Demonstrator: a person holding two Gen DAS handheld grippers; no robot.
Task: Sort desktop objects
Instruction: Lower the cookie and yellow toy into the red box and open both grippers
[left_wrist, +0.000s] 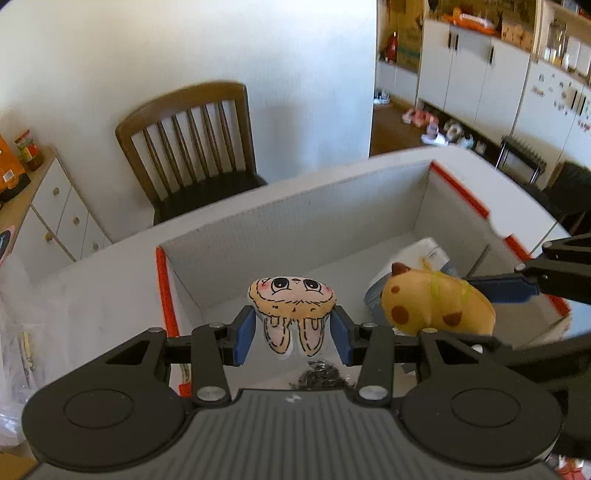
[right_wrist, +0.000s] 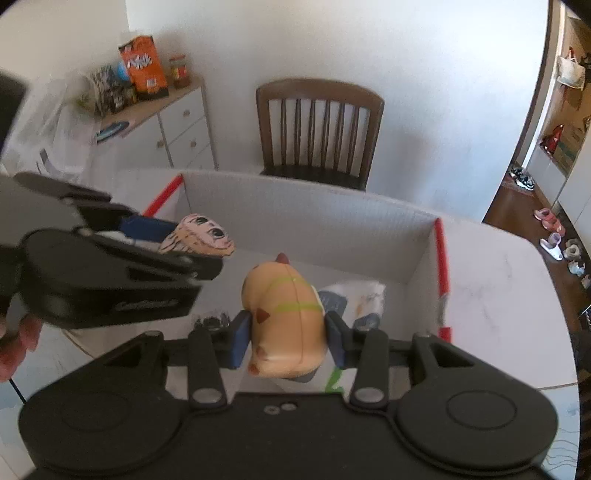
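My left gripper (left_wrist: 293, 334) is shut on a bunny-face plush toy (left_wrist: 291, 306), held upside down over the open white cardboard box (left_wrist: 295, 218). My right gripper (right_wrist: 288, 338) is shut on a yellow squishy animal toy (right_wrist: 284, 317) with brown spots and a green band, also over the box. Each toy also shows in the other view: the yellow toy (left_wrist: 436, 302) at the right, the bunny toy (right_wrist: 201, 236) at the left. A white tissue packet (right_wrist: 354, 299) and a small dark pile (left_wrist: 319, 374) lie on the box floor.
The box has orange edges (left_wrist: 166, 291) and sits on a white table (right_wrist: 498, 295). A wooden chair (right_wrist: 319, 129) stands behind it by the wall. A white drawer cabinet (right_wrist: 177, 125) with snack packages stands to the left. Shoes lie on the floor at the right.
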